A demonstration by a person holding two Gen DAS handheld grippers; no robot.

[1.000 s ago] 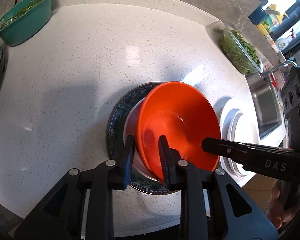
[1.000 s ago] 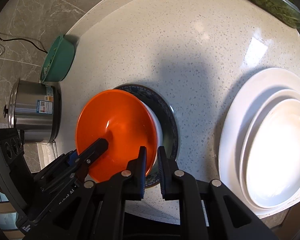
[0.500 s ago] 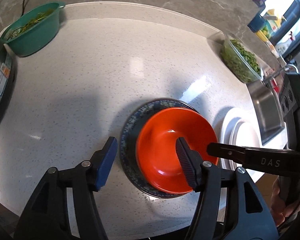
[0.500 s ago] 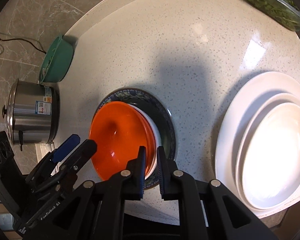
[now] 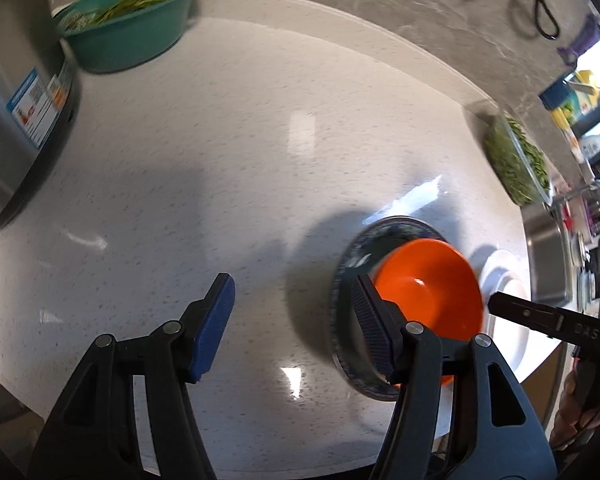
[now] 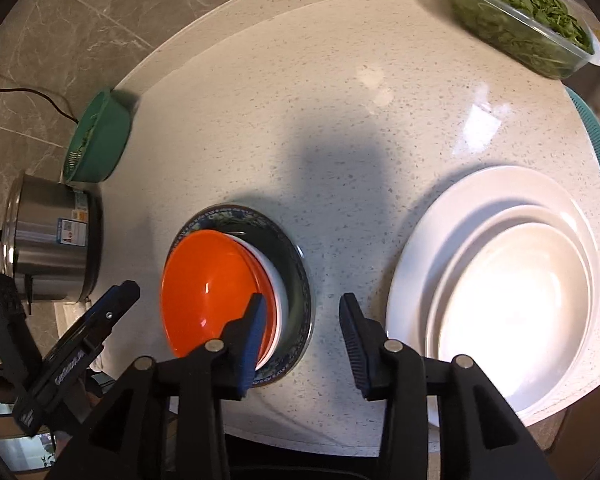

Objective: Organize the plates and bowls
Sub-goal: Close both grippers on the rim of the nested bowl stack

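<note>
An orange bowl rests inside a white bowl, both on a dark blue patterned plate. The orange bowl and dark plate also show in the left wrist view. A stack of white plates lies to the right. My left gripper is open and empty, above the counter left of the bowls. My right gripper is open and empty, above the counter between the bowl stack and the white plates.
A green colander of greens and a steel cooker stand at the left. A clear tub of greens sits at the back right. A sink lies past the counter's right edge.
My left gripper let go of the orange bowl, opened wide and drew back to the left. The bowl settled into the white bowl. My right gripper went from shut to open.
</note>
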